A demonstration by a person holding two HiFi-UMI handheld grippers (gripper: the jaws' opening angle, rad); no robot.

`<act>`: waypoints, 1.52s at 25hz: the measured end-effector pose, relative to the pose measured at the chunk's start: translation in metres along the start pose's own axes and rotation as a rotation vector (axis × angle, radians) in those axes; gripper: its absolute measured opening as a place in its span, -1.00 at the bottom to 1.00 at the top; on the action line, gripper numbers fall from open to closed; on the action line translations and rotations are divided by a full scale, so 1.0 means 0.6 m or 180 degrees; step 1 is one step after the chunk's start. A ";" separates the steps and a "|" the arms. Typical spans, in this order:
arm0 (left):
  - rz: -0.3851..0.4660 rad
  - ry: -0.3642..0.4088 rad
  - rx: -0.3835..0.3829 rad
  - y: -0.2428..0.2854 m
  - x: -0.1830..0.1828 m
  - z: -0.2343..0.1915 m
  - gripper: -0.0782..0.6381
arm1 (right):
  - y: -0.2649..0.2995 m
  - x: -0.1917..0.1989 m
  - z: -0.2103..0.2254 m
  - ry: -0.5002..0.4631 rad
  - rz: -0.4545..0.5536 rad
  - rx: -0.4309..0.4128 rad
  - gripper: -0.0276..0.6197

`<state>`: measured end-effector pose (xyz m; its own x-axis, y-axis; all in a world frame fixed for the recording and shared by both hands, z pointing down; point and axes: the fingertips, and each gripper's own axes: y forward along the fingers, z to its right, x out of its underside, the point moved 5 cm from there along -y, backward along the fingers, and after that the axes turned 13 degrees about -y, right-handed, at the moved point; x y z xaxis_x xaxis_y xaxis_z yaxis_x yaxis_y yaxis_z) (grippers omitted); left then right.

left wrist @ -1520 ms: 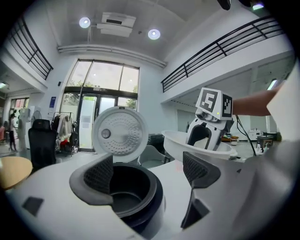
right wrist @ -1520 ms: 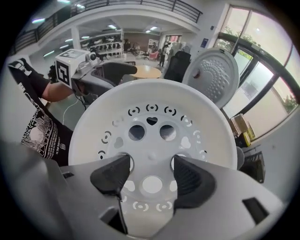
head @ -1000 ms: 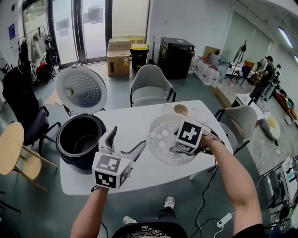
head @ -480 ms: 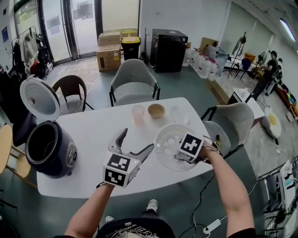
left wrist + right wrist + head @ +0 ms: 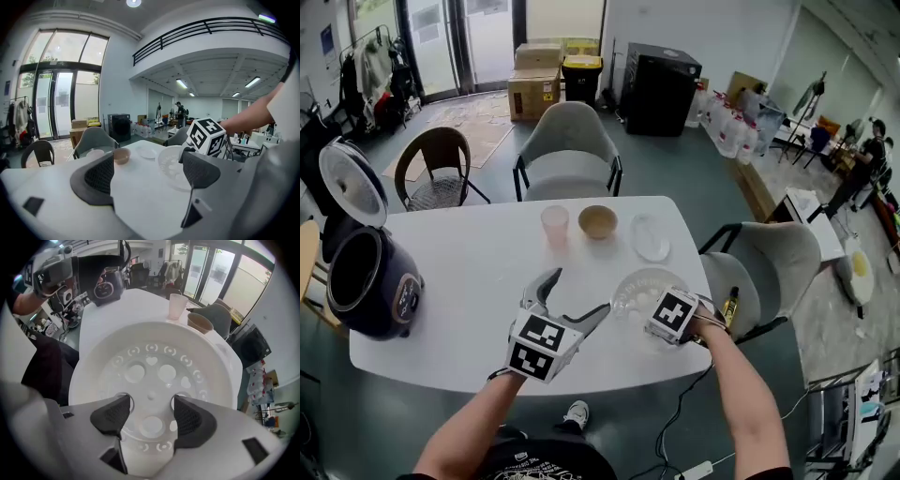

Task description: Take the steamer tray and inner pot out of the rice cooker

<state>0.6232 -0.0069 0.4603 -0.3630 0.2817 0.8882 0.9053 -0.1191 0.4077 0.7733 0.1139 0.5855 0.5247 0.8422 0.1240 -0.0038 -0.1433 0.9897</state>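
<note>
On the white table [image 5: 478, 262]: steamer tray [image 5: 633, 286] out of the rice cooker [image 5: 370, 281].
The right gripper [image 5: 150, 411] pinches the steamer tray's holed floor at the table's front right; the left gripper [image 5: 578, 292] hangs beside it, jaws spread, empty. The rice cooker stands open at the left end; a cup [image 5: 554, 225] and bowl [image 5: 598, 221] sit behind, a grey chair [image 5: 570, 150] beyond.

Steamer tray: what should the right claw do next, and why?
Probably set the steamer tray down on the table and open the right claw: it grips the tray through two holes over the tabletop, while the rice cooker stands open.
</note>
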 end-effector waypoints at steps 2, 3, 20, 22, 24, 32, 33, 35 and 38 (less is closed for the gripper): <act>-0.0048 -0.0002 -0.0069 0.016 0.010 -0.013 0.50 | 0.032 -0.002 0.021 -0.0067 0.0038 0.0037 0.04; -0.0064 -0.0009 -0.0097 0.024 0.015 -0.020 0.50 | 0.047 -0.011 0.030 -0.0111 0.0161 0.0035 0.04; -0.0148 -0.0137 -0.0278 0.052 0.033 -0.054 0.50 | 0.119 -0.009 0.050 -0.0287 0.0116 0.0027 0.17; -0.0146 -0.0129 -0.0279 0.049 0.033 -0.058 0.50 | 0.118 -0.012 0.050 -0.0259 0.0142 0.0009 0.32; -0.0149 -0.0134 -0.0288 0.047 0.032 -0.063 0.50 | 0.109 -0.013 0.053 -0.0240 0.0155 -0.0001 0.32; -0.0027 -0.0238 -0.0403 0.016 0.021 -0.102 0.50 | 0.023 -0.061 0.063 -0.0306 0.0538 0.0216 0.26; 0.0011 -0.0260 -0.0443 0.007 0.017 -0.114 0.50 | 0.006 -0.083 0.066 -0.0289 0.0668 0.0255 0.26; 0.0093 -0.0301 -0.0553 -0.017 0.007 -0.141 0.50 | -0.030 -0.138 0.071 -0.0274 0.0946 0.0334 0.25; 0.0222 -0.0361 -0.0755 -0.065 -0.005 -0.185 0.50 | -0.077 -0.223 0.071 -0.0300 0.1362 0.0452 0.23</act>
<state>0.5647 -0.1087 0.4651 -0.2626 0.3683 0.8919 0.8454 -0.3578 0.3966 0.7394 -0.0143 0.5204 0.5765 0.6419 0.5056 -0.1236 -0.5432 0.8305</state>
